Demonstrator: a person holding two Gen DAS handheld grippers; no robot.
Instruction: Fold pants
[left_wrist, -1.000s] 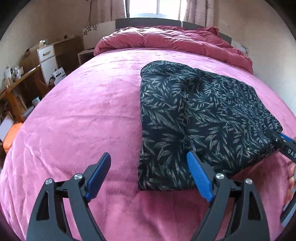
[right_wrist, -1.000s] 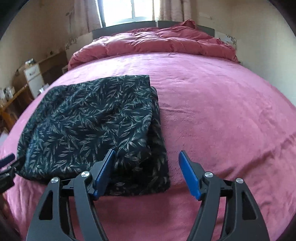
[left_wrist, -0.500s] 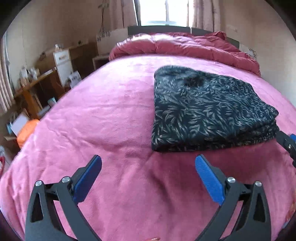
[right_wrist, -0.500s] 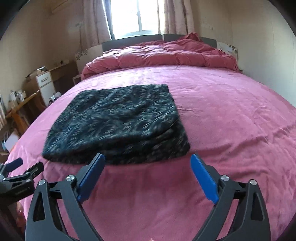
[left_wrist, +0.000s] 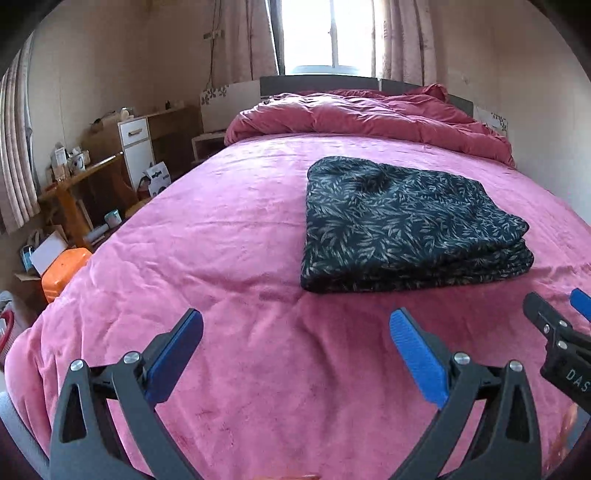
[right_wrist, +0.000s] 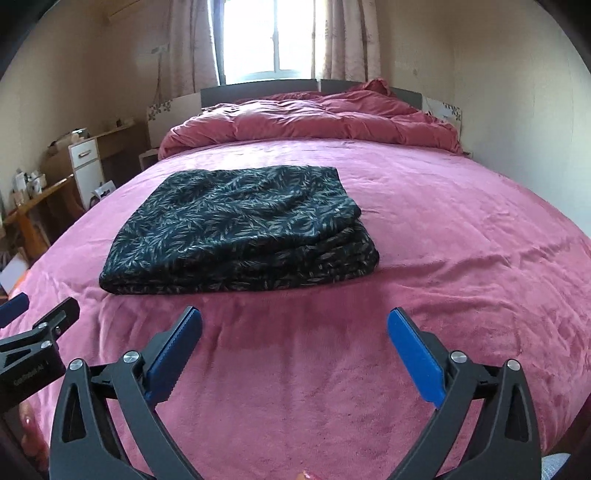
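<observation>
The dark leaf-print pants (left_wrist: 402, 225) lie folded in a thick stack on the pink bed, also seen in the right wrist view (right_wrist: 240, 229). My left gripper (left_wrist: 295, 339) is open and empty, held back from the stack's near left corner. My right gripper (right_wrist: 293, 338) is open and empty, held back from the stack's near edge. Each gripper shows at the edge of the other's view: the right one (left_wrist: 554, 328) and the left one (right_wrist: 37, 325).
The pink bedspread (left_wrist: 221, 229) covers the bed. A bunched red duvet (left_wrist: 362, 118) lies at the head by the window. A wooden desk (left_wrist: 74, 181), a white cabinet (left_wrist: 136, 144) and an orange box (left_wrist: 62, 269) stand left of the bed.
Both grippers have pulled back and up from the folded pants, away from its near edge. Both have opened wider. The pants stay folded on the bed.
</observation>
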